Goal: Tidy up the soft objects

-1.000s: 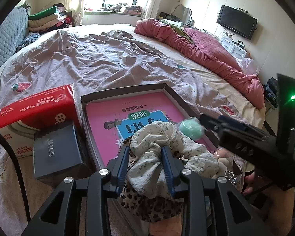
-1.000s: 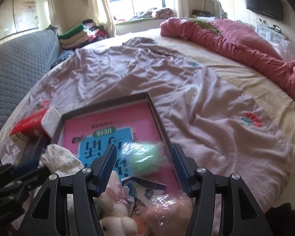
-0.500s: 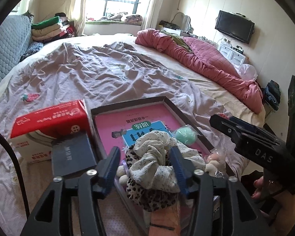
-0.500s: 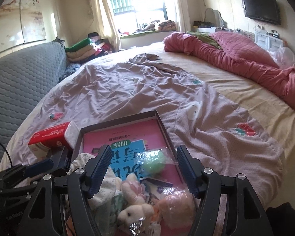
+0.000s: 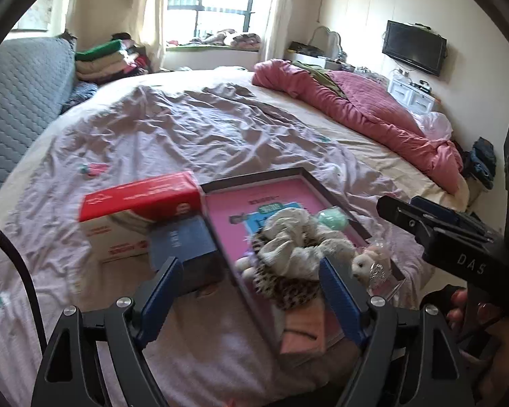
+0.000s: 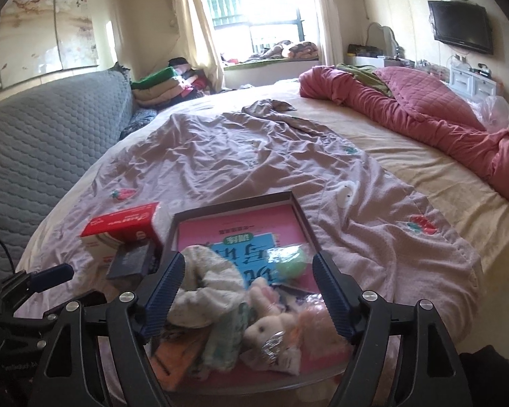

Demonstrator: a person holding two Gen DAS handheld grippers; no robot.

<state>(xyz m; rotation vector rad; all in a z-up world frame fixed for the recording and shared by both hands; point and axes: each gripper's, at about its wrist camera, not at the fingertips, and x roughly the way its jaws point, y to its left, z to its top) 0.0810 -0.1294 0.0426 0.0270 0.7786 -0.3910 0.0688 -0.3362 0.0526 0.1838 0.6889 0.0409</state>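
While our left claw (image 5: 247,291) hangs above the near end of the tray (image 5: 336,200), its blue jaws stand wide apart and have just been opening, with nothing pressed between them; the floral scrunchie (image 5: 298,240) shows between them but lies in the tray, on top of a leopard-print one (image 5: 293,291). Our right claw (image 6: 249,286) is likewise spread, its jaws also just opening, and grips nothing; below it lie the scrunchie (image 6: 207,291), two small plush rabbits (image 6: 271,322) and a green ball (image 6: 290,261) in clear wrap.

All the soft things sit heaped in the tray's near half, over a pink book (image 6: 241,234) that covers its floor. The ball rests close against the right wall. The far half of the tray holds only the book's cover, so we see open room there. A peach cloth (image 5: 303,332) lies at the near rim, which is blurred.

Just left of the tray, a red tissue box (image 5: 139,200) stands touching its left wall, and a dark box (image 5: 183,240) sits in front of it, tight beside the same wall. That side is crowded. To the right, the mauve sheet (image 6: 390,237) runs bare to the bed's edge. Beyond the far rim the sheet lies wide and rumpled up to a red quilt (image 6: 424,118).
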